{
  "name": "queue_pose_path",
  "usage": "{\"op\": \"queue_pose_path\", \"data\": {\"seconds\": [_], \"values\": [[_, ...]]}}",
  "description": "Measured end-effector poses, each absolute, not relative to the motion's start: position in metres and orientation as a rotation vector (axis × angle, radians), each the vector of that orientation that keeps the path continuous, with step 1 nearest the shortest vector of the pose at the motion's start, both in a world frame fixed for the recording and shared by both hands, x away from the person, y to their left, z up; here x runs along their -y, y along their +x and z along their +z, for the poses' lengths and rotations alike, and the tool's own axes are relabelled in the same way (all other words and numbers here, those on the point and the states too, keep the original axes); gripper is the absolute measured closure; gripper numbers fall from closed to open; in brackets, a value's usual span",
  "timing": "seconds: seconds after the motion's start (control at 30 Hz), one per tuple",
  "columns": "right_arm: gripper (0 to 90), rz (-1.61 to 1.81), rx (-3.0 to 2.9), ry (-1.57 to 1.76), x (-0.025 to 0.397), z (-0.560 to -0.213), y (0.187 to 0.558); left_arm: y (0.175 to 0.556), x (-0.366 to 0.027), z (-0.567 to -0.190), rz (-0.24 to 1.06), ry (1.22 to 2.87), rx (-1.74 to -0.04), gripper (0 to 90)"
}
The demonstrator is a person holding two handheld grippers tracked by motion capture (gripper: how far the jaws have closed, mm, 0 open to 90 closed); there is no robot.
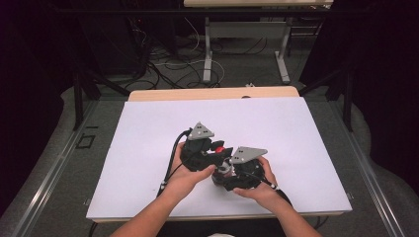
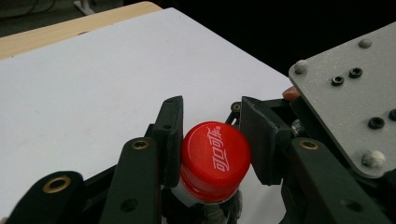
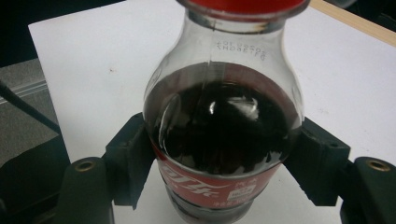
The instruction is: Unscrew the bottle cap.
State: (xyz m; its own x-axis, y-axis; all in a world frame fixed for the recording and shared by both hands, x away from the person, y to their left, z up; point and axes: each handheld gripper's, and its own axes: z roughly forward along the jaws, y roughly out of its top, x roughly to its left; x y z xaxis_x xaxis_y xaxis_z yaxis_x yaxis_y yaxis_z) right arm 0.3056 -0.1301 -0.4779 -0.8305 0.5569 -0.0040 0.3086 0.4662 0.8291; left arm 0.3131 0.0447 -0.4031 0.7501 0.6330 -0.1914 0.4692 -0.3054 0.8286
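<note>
Both forearms reach in over the bench's (image 1: 148,128) near edge and meet close together near its middle. The left hand (image 1: 185,174) holds the left tongs (image 2: 212,135), whose jaws stand either side of a red cap (image 2: 215,158), one pad touching it. The right hand (image 1: 259,185) holds the right tongs (image 3: 224,158), jaws pressed against both sides of a bottle (image 3: 224,130). The two tongs sit just beside each other.

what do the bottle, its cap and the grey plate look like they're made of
The bottle looks like clear plastic, glossy: you see the dark drink through its wall, and a highlight sits on it. Its red cap looks like moulded plastic with a smooth satin top, printed white lettering and a ribbed side. The grey three-cornered plate on the right tool looks like matte, speckled metal or hard plastic, held by dark screws; which one is unclear.
</note>
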Motion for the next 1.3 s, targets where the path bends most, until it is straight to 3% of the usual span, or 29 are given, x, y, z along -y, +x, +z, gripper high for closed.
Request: {"op": "queue_pose_path", "data": {"seconds": [0.13,0.33,0.53,0.93,1.2,1.3], "values": [[29.8,1.291,-2.441,0.746,0.131,-0.477,0.306,0.315,-0.045,-0.402,0.191,1.967,-0.826,60.5],[29.8,1.31,-2.437,0.746,0.131,-0.478,0.306,0.315,-0.046,-0.4,0.156,1.975,-0.805,49.7],[29.8,1.318,-2.447,0.748,0.132,-0.478,0.306,0.318,-0.058,-0.394,0.143,2.001,-0.702,45.7],[29.8,1.328,-2.452,0.722,0.13,-0.477,0.304,0.334,-0.065,-0.399,0.053,2.045,-0.579,48.2],[29.8,1.324,-2.454,0.72,0.129,-0.479,0.305,0.33,-0.057,-0.401,0.064,2.044,-0.56,60.2],[29.8,1.314,-2.462,0.724,0.13,-0.478,0.305,0.328,-0.055,-0.4,0.089,2.04,-0.592,60.8]]}}
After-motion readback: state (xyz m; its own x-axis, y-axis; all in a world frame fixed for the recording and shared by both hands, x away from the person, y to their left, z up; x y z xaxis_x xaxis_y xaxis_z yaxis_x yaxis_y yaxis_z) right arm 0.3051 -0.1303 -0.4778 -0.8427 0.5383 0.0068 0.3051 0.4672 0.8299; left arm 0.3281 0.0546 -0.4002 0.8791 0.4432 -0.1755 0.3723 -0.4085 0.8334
